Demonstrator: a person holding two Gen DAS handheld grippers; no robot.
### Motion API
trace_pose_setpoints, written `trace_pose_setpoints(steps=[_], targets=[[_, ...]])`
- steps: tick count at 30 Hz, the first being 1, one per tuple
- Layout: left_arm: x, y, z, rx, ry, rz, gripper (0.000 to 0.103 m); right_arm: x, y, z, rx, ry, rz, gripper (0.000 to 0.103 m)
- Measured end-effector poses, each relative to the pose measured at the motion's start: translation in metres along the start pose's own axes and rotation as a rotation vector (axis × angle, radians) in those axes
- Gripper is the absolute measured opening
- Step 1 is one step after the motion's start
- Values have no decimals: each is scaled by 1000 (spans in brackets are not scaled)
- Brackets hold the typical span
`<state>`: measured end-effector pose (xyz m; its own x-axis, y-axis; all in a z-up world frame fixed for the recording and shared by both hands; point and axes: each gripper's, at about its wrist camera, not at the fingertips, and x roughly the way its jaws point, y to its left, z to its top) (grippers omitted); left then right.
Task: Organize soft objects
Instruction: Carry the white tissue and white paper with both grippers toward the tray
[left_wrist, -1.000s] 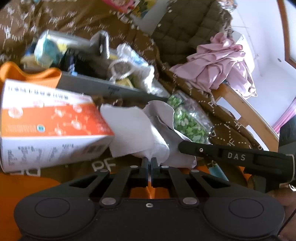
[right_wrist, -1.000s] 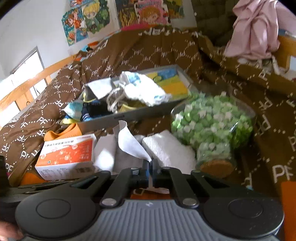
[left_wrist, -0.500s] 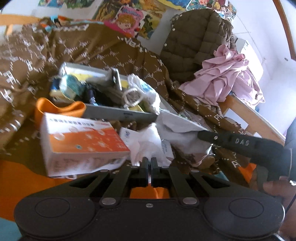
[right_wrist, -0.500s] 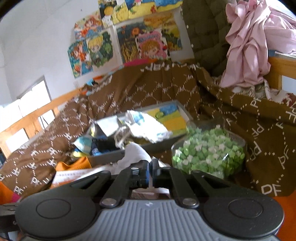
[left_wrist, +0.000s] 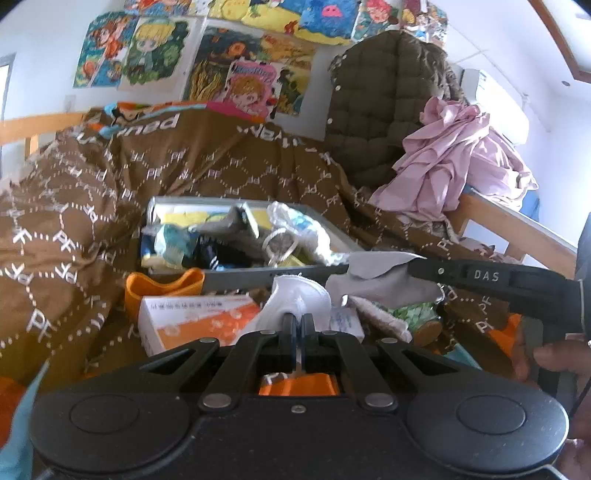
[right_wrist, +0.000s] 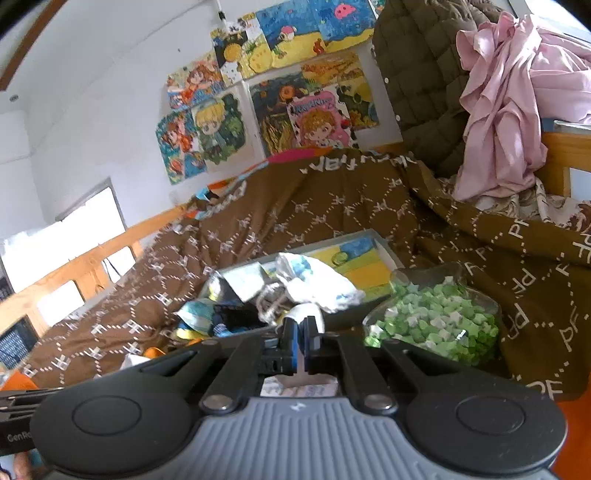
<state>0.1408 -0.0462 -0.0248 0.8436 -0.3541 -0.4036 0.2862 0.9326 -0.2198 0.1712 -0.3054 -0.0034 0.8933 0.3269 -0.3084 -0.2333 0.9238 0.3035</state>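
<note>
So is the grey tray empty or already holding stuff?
Holding stuff: the tray has socks, a white bag and yellow cloth inside.

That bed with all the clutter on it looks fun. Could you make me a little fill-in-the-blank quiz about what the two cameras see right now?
1. The left gripper is shut on a piece of ____ cloth.
2. The clear jar beside the grey tray is filled with ____ and white paper stars.
3. The box lying in front of the tray is white and ____.
4. A ____ garment is draped over the wooden bed rail.

Missing words: white; green; orange; pink
</note>
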Motion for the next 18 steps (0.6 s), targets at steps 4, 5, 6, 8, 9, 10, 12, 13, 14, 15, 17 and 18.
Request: trace_pose_setpoints(steps=[4, 5, 6, 8, 9, 10, 12, 13, 14, 15, 17, 18], targets=[[-4, -6, 13, 2, -20, -11, 0, -3, -2, 3, 31, -16, 41, 3], [-5, -7, 16, 3, -26, -13, 1, -3, -2, 3, 38, -18, 44, 3], [-6, -9, 19, 8, -33, -15, 1, -3, -2, 3, 46, -21, 48, 3], [-6, -12, 25, 17, -40, -18, 1, -4, -4, 4, 64, -29, 58, 3], [-6, -14, 27, 23, -41, -20, 1, -5, -5, 5, 69, -35, 60, 3], [-6, -16, 29, 29, -42, -23, 1, -6, -6, 5, 74, -40, 60, 3], [-3, -18, 32, 37, -41, -30, 1, -8, -7, 7, 83, -54, 61, 3], [-1, -20, 34, 43, -40, -35, 1, -8, -8, 8, 88, -61, 61, 3], [1, -20, 36, 46, -40, -39, 1, -8, -10, 9, 96, -69, 60, 3], [3, -22, 40, 50, -40, -46, 1, -9, -12, 10, 105, -77, 60, 3], [7, -23, 47, 56, -47, -56, 1, -7, -15, 12, 124, -89, 57, 3], [10, -24, 51, 58, -53, -63, 1, -6, -17, 14, 135, -97, 57, 3]])
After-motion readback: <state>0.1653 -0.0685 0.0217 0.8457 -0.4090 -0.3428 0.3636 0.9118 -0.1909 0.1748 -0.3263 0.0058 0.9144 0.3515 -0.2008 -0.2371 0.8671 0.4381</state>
